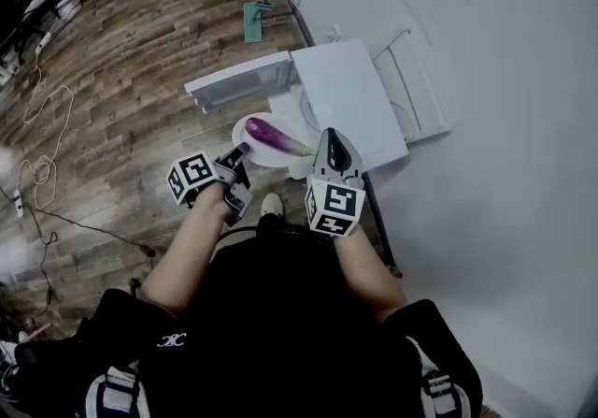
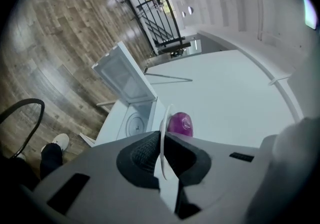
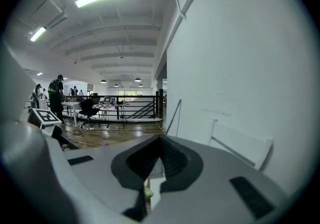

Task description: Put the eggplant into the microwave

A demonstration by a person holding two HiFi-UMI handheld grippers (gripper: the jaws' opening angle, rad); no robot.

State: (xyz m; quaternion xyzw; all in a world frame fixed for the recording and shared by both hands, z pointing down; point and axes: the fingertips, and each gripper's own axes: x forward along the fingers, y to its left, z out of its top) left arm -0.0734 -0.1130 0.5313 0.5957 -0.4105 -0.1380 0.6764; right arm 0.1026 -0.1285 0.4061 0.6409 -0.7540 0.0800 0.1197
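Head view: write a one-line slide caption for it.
Left gripper shut on the rim of a plate carrying an eggplant, in front of the open microwave.

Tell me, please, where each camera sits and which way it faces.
Head view: on the person's head, facing steeply down at the open microwave and plate; forearms, lap, left gripper and right gripper show.
Left gripper view: rides that gripper, looking along jaws shut on the plate's rim toward the microwave; a shoe shows.
Right gripper view: rides that gripper, facing a wall and railing; only its jaws show.
Shared: head and left gripper views both show eggplant and microwave.
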